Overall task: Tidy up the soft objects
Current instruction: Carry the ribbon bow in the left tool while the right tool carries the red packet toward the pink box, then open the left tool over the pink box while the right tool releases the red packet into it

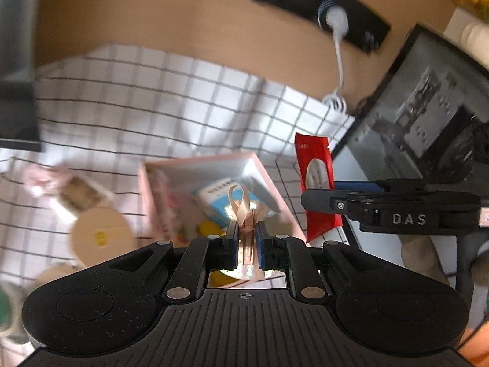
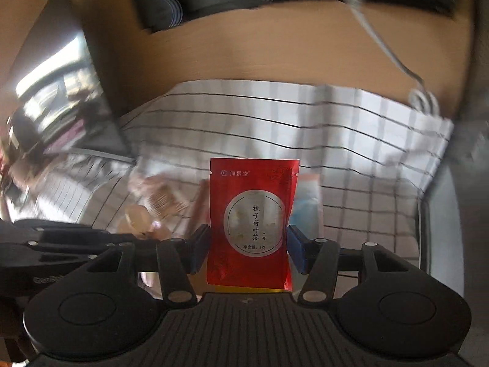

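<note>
Box, pink and open-topped, sits just ahead of the left gripper and left of the right gripper. Left gripper is nearer, clamped narrow on a ribbon-looped packet over the box. Right gripper pinches a red tea sachet by its side edges, long axis upright, beside the box's right wall.

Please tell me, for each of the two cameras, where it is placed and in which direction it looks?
Left wrist: on the left tool, facing forward and down at the pink box; its fingers pinch a ribbon packet.
Right wrist: on the right tool, facing forward over the checked cloth; its fingers grip a red tea packet.
Shared: the red tea packet, the cloth, each other's tool.
</note>
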`<state>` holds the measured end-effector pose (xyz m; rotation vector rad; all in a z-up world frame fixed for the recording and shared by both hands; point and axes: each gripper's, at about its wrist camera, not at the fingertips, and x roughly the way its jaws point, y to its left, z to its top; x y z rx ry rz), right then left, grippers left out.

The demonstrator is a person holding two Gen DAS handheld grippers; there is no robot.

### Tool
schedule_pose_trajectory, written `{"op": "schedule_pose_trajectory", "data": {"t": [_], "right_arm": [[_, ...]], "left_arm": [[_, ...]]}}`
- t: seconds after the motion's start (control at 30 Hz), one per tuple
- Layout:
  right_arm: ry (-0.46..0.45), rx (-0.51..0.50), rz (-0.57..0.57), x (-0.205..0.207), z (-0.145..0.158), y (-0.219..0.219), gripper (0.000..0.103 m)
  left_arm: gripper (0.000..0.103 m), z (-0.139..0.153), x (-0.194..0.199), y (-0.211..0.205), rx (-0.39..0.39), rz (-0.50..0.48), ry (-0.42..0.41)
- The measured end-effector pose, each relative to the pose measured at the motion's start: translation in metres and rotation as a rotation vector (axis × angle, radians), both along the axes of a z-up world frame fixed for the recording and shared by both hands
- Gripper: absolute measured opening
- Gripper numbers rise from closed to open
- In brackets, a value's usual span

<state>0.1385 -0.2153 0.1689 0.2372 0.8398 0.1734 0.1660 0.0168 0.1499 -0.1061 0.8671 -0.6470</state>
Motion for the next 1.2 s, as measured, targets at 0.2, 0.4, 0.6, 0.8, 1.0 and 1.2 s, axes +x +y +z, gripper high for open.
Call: {"op": "schedule_pose_trajectory", "data": {"t": [0.2,0.4,0.6,0.8,1.0,1.2], "right_arm": [[0.019,0.049,-0.024,0.019,-0.039,-0.021,0.054],[0.012,0.067,0.054,0.036,-0.062,0.001,0.071],[0.033,0.128,0.046,0.040,-0.053,0.007,0.071],[0.002,0.024,0.030,0.030,-0.018,0.043,0.073],[-0.049,-0.066,0.043,0.030,0.012,0.100,0.080],[-0.058,-0.060,0.093,0.047,0.044,0.161,0.080]], "left_arm": [[0.019,-0.047,0.052,-0.033,-0.182,0.001,0.223],[0.019,-0.048,0.071,-0.015,-0.097,0.159,0.122],[0.019,-0.032,0.051,0.011,0.057,0.216,0.018],[0.019,-0.015,0.014,0.041,0.160,0.243,-0.128],[0.019,-0.010,-0.012,0.088,0.133,0.229,-0.154],[0.019,-0.002,-0.009,0.172,0.072,0.322,-0.139]]}}
